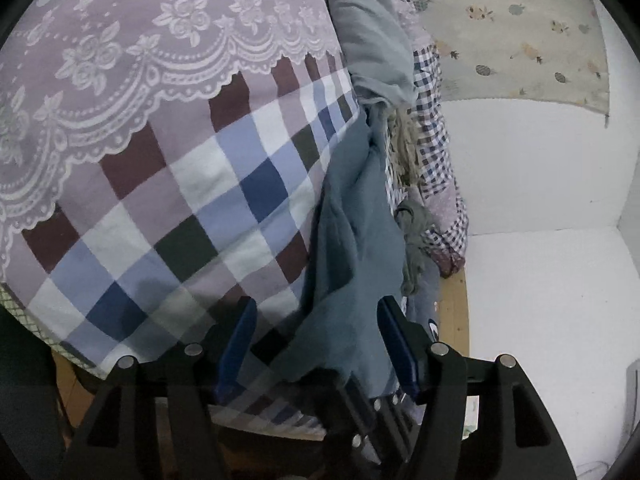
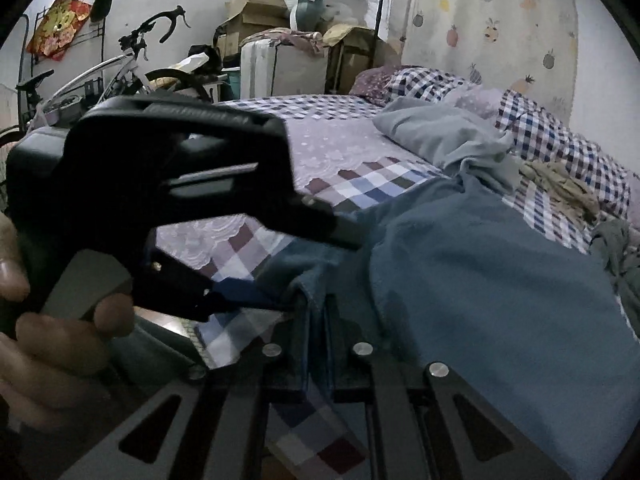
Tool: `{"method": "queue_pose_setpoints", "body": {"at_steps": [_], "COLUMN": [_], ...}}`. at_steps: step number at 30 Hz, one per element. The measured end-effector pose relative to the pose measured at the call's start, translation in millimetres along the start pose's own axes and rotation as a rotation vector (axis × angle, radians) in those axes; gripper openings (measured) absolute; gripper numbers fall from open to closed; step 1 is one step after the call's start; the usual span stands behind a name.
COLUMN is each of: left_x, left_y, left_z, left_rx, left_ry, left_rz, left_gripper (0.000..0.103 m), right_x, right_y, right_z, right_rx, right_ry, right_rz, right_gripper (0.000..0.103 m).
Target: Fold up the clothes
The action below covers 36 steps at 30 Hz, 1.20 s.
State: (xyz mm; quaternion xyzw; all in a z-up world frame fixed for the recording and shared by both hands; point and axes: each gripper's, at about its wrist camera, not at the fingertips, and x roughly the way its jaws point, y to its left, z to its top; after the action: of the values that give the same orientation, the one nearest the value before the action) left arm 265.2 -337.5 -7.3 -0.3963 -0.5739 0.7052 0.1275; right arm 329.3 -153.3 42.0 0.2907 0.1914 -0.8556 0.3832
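Two grippers meet the blue garment (image 1: 352, 264) at the bed's near edge: left gripper (image 1: 316, 344) gapes wide around a fold, right gripper (image 2: 316, 320) pinches its hem tight.

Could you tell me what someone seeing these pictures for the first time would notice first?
Most likely the blue garment, draped down the near edge of the bed over the checked bedspread. The left tool stands open with the cloth's lower end between its fingers, while the right tool is shut on the garment's hem. Behind, a bicycle and stacked boxes line the far wall.
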Motion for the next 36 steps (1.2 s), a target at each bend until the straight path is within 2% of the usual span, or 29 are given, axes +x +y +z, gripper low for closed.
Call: {"method": "queue_pose_setpoints", "body": {"at_steps": [2, 3, 4, 5, 6, 7, 10, 11, 17, 24, 28, 30, 32, 33, 35, 36], "left_x": [0.0, 0.0, -0.7, -1.7, -2.8, -3.8, -8.4, -10.5, -20.7, -30.3, -32.9, -32.7, -31.8, -31.1, -34.6, -36.7], "left_y": [-1.8, -2.7, -3.8, -4.8, -5.9, -5.5, -5.1, -5.8, -9.4, -15.5, -17.6, -19.1, -18.8, -18.8, -16.3, -15.0], "left_z": [-0.3, -0.5, -0.5, -0.3, -0.2, -0.1, -0.3, -0.5, -0.1, 1.4, 3.9, 5.8, 8.4, 9.7, 11.7, 13.2], "left_rx": [0.008, 0.012, 0.02, 0.029, 0.038, 0.038, 0.035, 0.037, 0.044, 0.056, 0.053, 0.053, 0.048, 0.045, 0.036, 0.031], "left_ry": [-0.001, -0.002, -0.007, -0.014, -0.021, -0.025, -0.04, -0.046, -0.059, -0.072, -0.078, -0.081, -0.085, -0.089, -0.106, -0.118], "left_rz": [0.004, 0.005, 0.013, 0.023, 0.033, 0.036, 0.024, 0.015, -0.06, -0.165, -0.211, -0.223, -0.218, -0.213, -0.189, -0.177], "left_gripper": [0.066, 0.063, 0.057, 0.041, 0.025, 0.021, 0.01, 0.008, 0.004, 0.003, 0.003, 0.003, 0.003, 0.003, 0.003, 0.003], "right_x": [-0.6, -0.3, -0.3, -0.9, -1.3, -2.3, -3.6, -1.9, 13.3, 27.9, 42.0, 46.8, 50.4, 52.0, 55.3, 56.2], "right_y": [3.4, 4.9, 6.9, 9.8, 12.4, 15.5, 27.2, 31.5, 46.7, 32.4, 19.9, 15.4, 11.3, 8.8, 3.9, 1.5], "right_z": [-1.8, -2.5, -3.6, -5.5, -8.0, -11.2, -22.7, -25.2, -30.3, -17.6, -9.7, -6.4, -2.8, -0.5, 4.2, 6.5], "right_rx": [-0.008, -0.017, -0.032, -0.052, -0.074, -0.098, -0.179, -0.213, -0.361, -0.34, -0.325, -0.311, -0.291, -0.276, -0.247, -0.233], "right_ry": [0.005, 0.009, 0.011, 0.01, 0.004, -0.006, -0.029, -0.03, -0.05, -0.051, -0.018, -0.004, 0.009, 0.018, 0.037, 0.044], "right_rz": [-0.001, -0.005, -0.021, -0.051, -0.084, -0.116, -0.19, -0.212, -0.342, -0.457, -0.481, -0.467, -0.441, -0.423, -0.388, -0.37], "right_gripper": [0.005, 0.008, 0.008, 0.012, 0.027, 0.047, 0.076, 0.076, 0.078, 0.078, 0.077, 0.077, 0.064, 0.046, 0.04, 0.031]}}
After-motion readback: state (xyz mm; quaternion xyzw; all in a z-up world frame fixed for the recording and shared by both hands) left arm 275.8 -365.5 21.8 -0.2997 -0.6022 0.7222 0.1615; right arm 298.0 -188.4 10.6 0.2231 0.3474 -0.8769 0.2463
